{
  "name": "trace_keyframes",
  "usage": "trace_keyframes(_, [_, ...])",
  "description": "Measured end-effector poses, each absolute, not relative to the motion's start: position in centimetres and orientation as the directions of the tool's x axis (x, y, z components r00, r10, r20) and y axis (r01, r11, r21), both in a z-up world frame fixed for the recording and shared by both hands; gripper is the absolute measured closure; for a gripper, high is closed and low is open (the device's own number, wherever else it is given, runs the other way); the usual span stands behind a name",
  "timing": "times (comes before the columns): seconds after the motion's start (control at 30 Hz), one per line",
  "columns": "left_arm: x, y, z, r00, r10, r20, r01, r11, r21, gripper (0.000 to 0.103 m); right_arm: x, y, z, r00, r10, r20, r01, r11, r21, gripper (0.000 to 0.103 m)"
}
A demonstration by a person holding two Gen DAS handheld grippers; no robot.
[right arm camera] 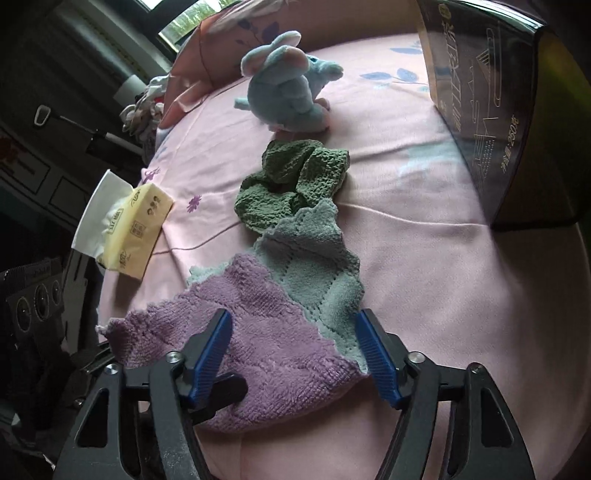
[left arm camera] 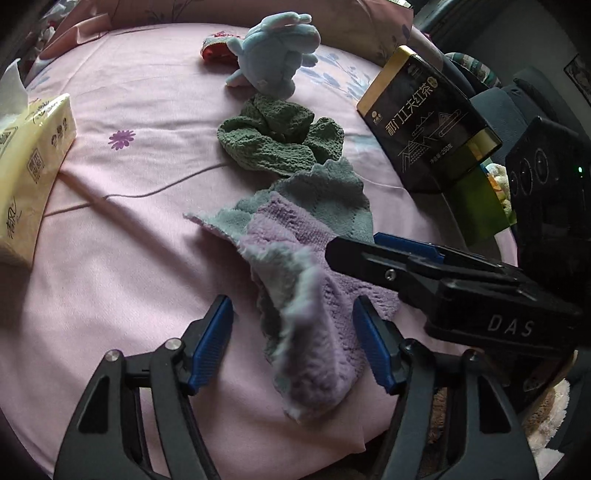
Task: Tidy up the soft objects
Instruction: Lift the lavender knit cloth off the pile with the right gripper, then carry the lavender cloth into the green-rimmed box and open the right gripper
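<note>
A purple and grey-blue cloth [left arm camera: 306,295] lies crumpled on the pink bed sheet [left arm camera: 129,240]; it also shows in the right wrist view [right arm camera: 273,332]. My left gripper [left arm camera: 293,343] is open with the cloth's near end between its fingers. My right gripper [right arm camera: 295,354] is open over the cloth's purple part; it shows from the side in the left wrist view [left arm camera: 354,254]. A green knitted cloth [left arm camera: 277,136] [right arm camera: 291,184] lies beyond, and a blue plush toy [left arm camera: 273,55] [right arm camera: 291,96] behind it.
A yellow tissue pack [left arm camera: 33,166] [right arm camera: 133,229] lies at the left. A black tea box [left arm camera: 428,122] [right arm camera: 509,110] stands at the right by the bed edge. A pink pillow [left arm camera: 258,11] lies at the back. A red item [left arm camera: 216,51] lies behind the toy.
</note>
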State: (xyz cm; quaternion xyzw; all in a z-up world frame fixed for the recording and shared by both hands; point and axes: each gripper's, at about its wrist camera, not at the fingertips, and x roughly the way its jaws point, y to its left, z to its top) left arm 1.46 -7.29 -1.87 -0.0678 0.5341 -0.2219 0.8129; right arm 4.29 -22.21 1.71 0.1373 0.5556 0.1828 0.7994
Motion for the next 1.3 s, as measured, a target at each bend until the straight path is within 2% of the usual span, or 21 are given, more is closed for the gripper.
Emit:
trace_keyframes(0.03, [1.5, -7.6, -2.0, 0.322, -0.447, -0.835, 0.295, 0.885, -0.360, 0.063, 4.3, -22.0, 1.5, 0.298, 0.466, -0.833, -0.147, 0.885, 0.442, 0.057])
trace_keyframes(0.07, [1.5, -7.9, -2.2, 0.313, -0.462, -0.830, 0.295, 0.878, -0.378, 0.071, 4.3, -21.8, 1.2, 0.289, 0.469, -0.834, -0.146, 0.883, 0.446, 0.066])
trace_keyframes(0.1, [1.5, -8.2, -2.2, 0.320, -0.463, -0.827, 0.300, 0.877, -0.375, 0.074, 4.1, -21.8, 1.2, 0.298, 0.447, -0.844, -0.145, 0.895, 0.422, 0.072])
trace_keyframes(0.17, [1.4, -9.0, -2.0, 0.341, -0.451, -0.825, 0.318, 0.881, -0.350, 0.084, 3.9, -22.0, 1.4, 0.298, 0.464, -0.835, -0.147, 0.886, 0.440, 0.090])
trace_keyframes(0.23, [1.2, -9.8, -1.4, 0.357, -0.448, -0.820, 0.333, 0.881, -0.336, 0.087, 3.6, -22.4, 2.0, 0.298, 0.516, -0.803, -0.153, 0.856, 0.494, 0.090])
trace_keyframes(0.33, [0.7, -10.9, 1.5, 0.421, -0.478, -0.771, 0.370, 0.867, -0.335, 0.088, 2.5, -23.1, 5.3, 0.407, 0.482, -0.776, -0.191, 0.876, 0.443, 0.090])
trace_keyframes(0.43, [0.5, -12.8, 5.8, 0.489, -0.531, -0.692, 0.431, 0.837, -0.337, 0.088, 1.4, -25.7, 10.1, 0.537, 0.469, -0.701, -0.207, 0.879, 0.430, 0.090])
trace_keyframes(0.57, [0.6, -18.0, 11.1, 0.570, -0.585, -0.577, 0.538, 0.796, -0.275, 0.088, 0.0, -30.9, 16.1, 0.718, 0.386, -0.580, -0.163, 0.902, 0.399, 0.090])
trace_keyframes(0.63, [1.1, -21.1, 13.0, 0.574, -0.625, -0.530, 0.587, 0.764, -0.266, 0.088, -0.1, -34.2, 18.0, 0.776, 0.348, -0.526, -0.131, 0.905, 0.406, 0.090])
trace_keyframes(0.73, [2.3, -24.6, 14.7, 0.520, -0.726, -0.449, 0.665, 0.675, -0.321, 0.088, -0.3, -39.9, 19.8, 0.838, 0.312, -0.448, -0.086, 0.885, 0.457, 0.090])
trace_keyframes(0.83, [3.9, -28.5, 15.1, 0.481, -0.757, -0.442, 0.698, 0.636, -0.329, 0.087, -0.2, -44.2, 19.9, 0.873, 0.263, -0.411, -0.032, 0.872, 0.489, 0.090])
trace_keyframes(0.93, [5.1, -32.5, 14.2, 0.444, -0.763, -0.471, 0.726, 0.614, -0.310, 0.087, -0.3, -46.9, 18.8, 0.905, 0.180, -0.384, 0.045, 0.860, 0.509, 0.090])
trace_keyframes(1.03, [5.3, -35.1, 12.9, 0.426, -0.745, -0.514, 0.736, 0.615, -0.282, 0.087, 0.4, -49.0, 17.1, 0.906, 0.138, -0.401, 0.110, 0.837, 0.536, 0.090])
trace_keyframes(1.1, [5.7, -36.3, 12.0, 0.411, -0.736, -0.539, 0.732, 0.618, -0.286, 0.083, 0.9, -50.2, 16.2, 0.898, 0.100, -0.428, 0.164, 0.826, 0.539, 0.090])
trace_keyframes(1.17, [5.8, -37.4, 11.2, 0.404, -0.712, -0.574, 0.727, 0.631, -0.271, 0.060, 1.0, -51.0, 15.5, 0.890, 0.061, -0.452, 0.222, 0.808, 0.546, 0.090])
trace_keyframes(1.23, [5.7, -37.5, 10.6, 0.399, -0.701, -0.591, 0.728, 0.634, -0.262, 0.044, 0.7, -51.7, 15.3, 0.880, 0.004, -0.475, 0.279, 0.804, 0.524, 0.090])
trace_keyframes(1.3, [5.6, -37.1, 10.5, 0.378, -0.723, -0.579, 0.734, 0.615, -0.289, 0.042, 0.6, -52.3, 15.2, 0.884, -0.005, -0.468, 0.287, 0.796, 0.534, 0.090])
